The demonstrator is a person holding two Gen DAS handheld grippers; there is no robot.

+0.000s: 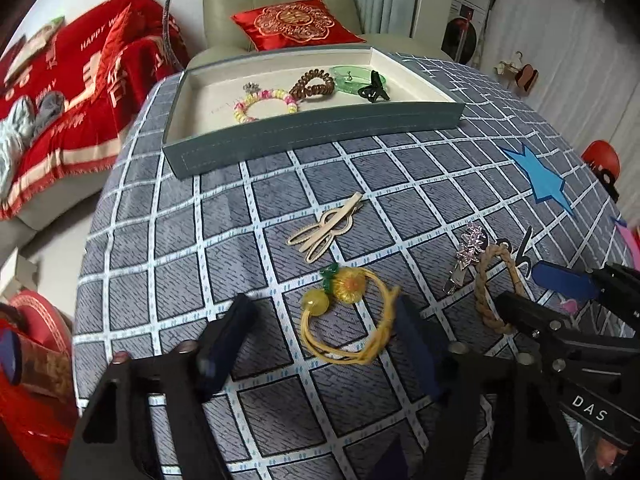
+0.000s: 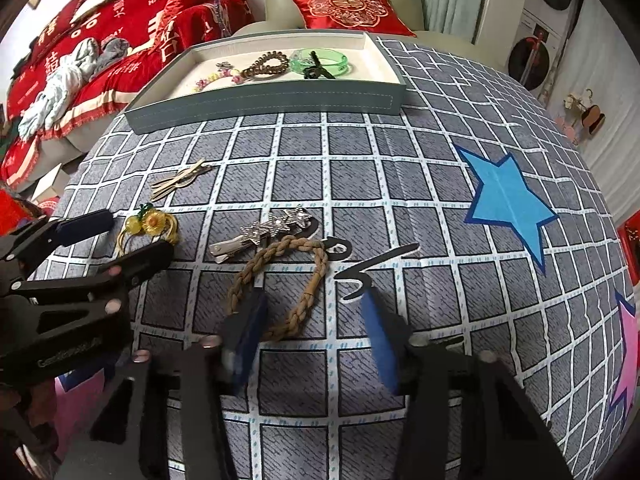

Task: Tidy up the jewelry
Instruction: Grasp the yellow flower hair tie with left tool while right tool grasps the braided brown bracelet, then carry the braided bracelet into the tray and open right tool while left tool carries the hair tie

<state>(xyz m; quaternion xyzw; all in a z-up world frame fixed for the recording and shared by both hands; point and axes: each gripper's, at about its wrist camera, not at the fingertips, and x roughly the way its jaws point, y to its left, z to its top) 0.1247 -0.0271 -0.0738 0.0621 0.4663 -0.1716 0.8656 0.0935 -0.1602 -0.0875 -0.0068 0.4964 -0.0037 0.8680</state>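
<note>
Between the spread left fingers lies the yellow hair tie, untouched.

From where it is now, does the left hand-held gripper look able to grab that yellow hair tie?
Probably yes. The left hand-held gripper already straddles the yellow hair tie, jaws open on either side, with nothing lying between them. The braided tan tie lies apart, under the right hand-held gripper.

Both left tongs and right tongs angle downward, jaws apart.
</note>
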